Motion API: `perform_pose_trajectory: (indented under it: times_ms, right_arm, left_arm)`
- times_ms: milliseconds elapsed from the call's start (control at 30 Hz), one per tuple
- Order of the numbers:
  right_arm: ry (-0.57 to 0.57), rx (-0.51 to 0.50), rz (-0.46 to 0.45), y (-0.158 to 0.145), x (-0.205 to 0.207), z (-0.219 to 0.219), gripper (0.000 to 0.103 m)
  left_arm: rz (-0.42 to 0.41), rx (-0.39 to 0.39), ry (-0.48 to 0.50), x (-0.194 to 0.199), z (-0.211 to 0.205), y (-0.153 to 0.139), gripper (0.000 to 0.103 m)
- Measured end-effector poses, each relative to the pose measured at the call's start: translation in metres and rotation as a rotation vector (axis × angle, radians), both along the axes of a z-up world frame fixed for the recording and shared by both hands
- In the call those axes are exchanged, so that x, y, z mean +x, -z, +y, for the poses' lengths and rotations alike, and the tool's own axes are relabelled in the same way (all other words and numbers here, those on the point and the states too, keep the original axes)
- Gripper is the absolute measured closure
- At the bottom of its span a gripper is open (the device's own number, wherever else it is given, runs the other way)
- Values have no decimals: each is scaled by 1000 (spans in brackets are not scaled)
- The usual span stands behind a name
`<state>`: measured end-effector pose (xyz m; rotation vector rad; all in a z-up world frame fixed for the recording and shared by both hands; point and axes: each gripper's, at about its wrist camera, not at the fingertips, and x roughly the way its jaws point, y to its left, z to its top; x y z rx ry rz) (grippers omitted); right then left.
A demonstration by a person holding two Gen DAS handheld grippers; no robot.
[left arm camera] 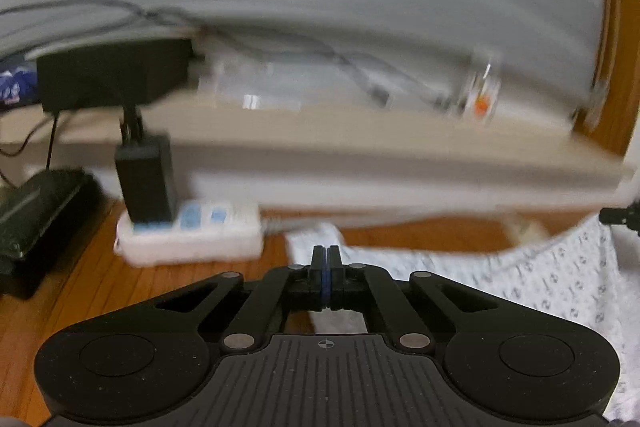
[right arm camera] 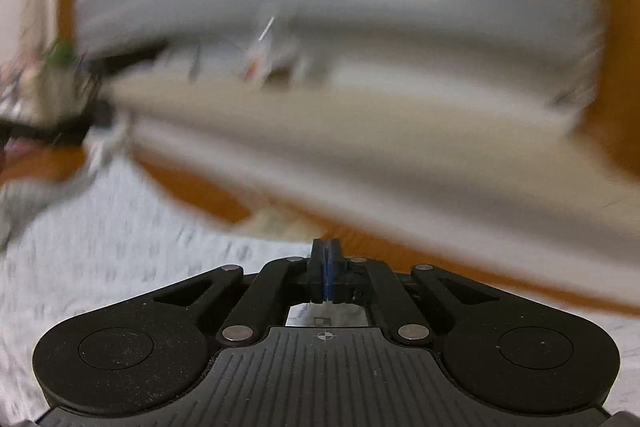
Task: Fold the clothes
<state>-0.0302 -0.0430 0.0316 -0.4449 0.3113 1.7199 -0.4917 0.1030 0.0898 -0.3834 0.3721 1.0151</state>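
The white garment with a small blue print [left arm camera: 540, 279] lies on the orange-brown wooden floor and runs from my left gripper [left arm camera: 327, 255] off to the right. The left jaws are pressed together, and a fold of the cloth pokes out past the tips. In the right wrist view the same garment [right arm camera: 120, 247] spreads to the left and under my right gripper [right arm camera: 327, 247]. That gripper is also shut, with a sliver of cloth showing between its fingers. Both views are heavily blurred by motion.
A white power strip [left arm camera: 188, 235] with a black adapter plugged in sits on the floor ahead left, beside a black device [left arm camera: 36, 215]. A low beige shelf [left arm camera: 360, 143] with cables and small items runs along the wall ahead. Wooden floor [left arm camera: 92, 291] shows at left.
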Motion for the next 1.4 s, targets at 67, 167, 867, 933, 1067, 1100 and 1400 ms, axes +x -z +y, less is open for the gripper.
perform_pose_trajectory:
  times_ms: [67, 167, 867, 933, 1067, 1100, 1400]
  right_arm:
    - [18, -15, -14, 3, 1, 1, 102]
    - [44, -38, -35, 9, 3, 1, 99]
    - [137, -120, -90, 27, 17, -1, 86]
    - [138, -120, -88, 27, 17, -1, 85]
    - [142, -117, -98, 26, 15, -1, 84]
    - [143, -117, -101, 26, 15, -1, 84]
    - [143, -116, -103, 27, 15, -1, 84]
  left_arm:
    - [16, -18, 0, 5, 2, -3, 103]
    - [57, -72, 34, 21, 8, 3, 102]
    - [60, -65, 6, 17, 20, -3, 87]
    - [72, -87, -1, 12, 19, 3, 87]
    - [59, -140, 31, -3, 9, 16, 87]
    - [51, -152, 46, -7, 4, 18, 87]
    - [68, -176, 128, 12, -21, 30, 83]
